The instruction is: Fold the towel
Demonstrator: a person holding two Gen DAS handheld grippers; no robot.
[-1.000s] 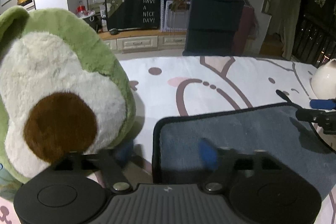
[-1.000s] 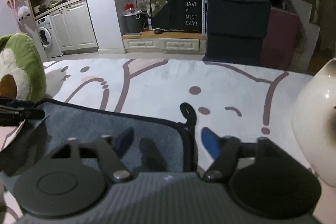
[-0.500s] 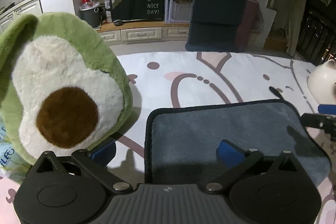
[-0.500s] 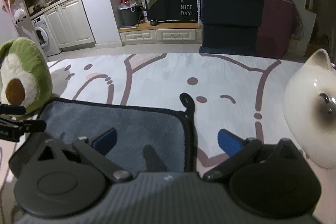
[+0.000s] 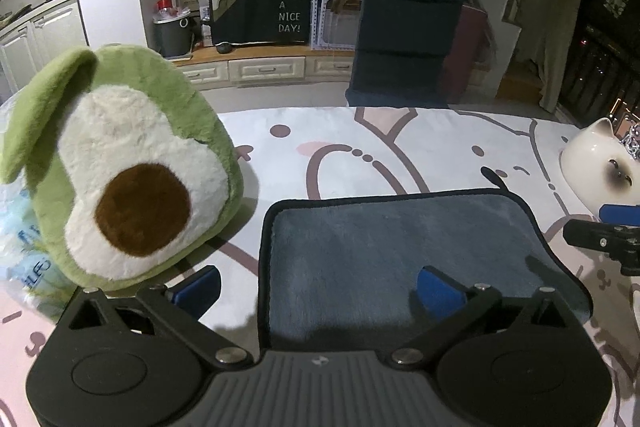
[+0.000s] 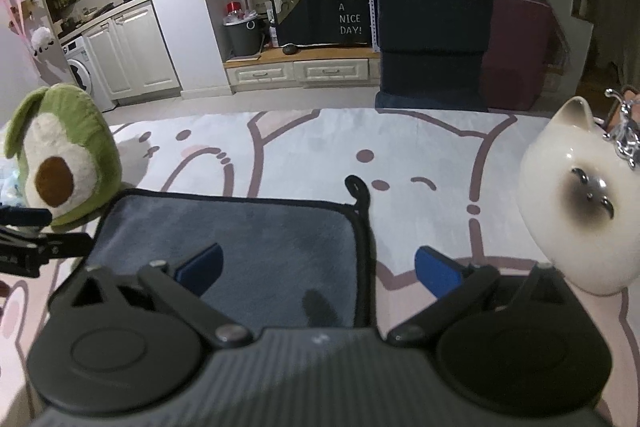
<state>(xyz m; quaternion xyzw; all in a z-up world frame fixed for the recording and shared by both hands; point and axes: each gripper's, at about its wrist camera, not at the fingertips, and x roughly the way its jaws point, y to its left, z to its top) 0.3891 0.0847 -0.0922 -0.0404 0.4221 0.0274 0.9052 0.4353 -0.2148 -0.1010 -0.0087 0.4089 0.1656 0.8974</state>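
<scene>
Left gripper (image 5: 318,287) and right gripper (image 6: 318,269) both spread wide, holding nothing, each straddling a near corner of the grey towel (image 5: 400,247) lying flat at 12 o'clock on the patterned cloth (image 5: 420,147). Best to lower together, pinch both near corners evenly, keeping clear of the avocado plush (image 5: 120,167) at 10 o'clock.

Home: washing machine (image 6: 82,75), kitchen cabinets (image 6: 132,55).
</scene>
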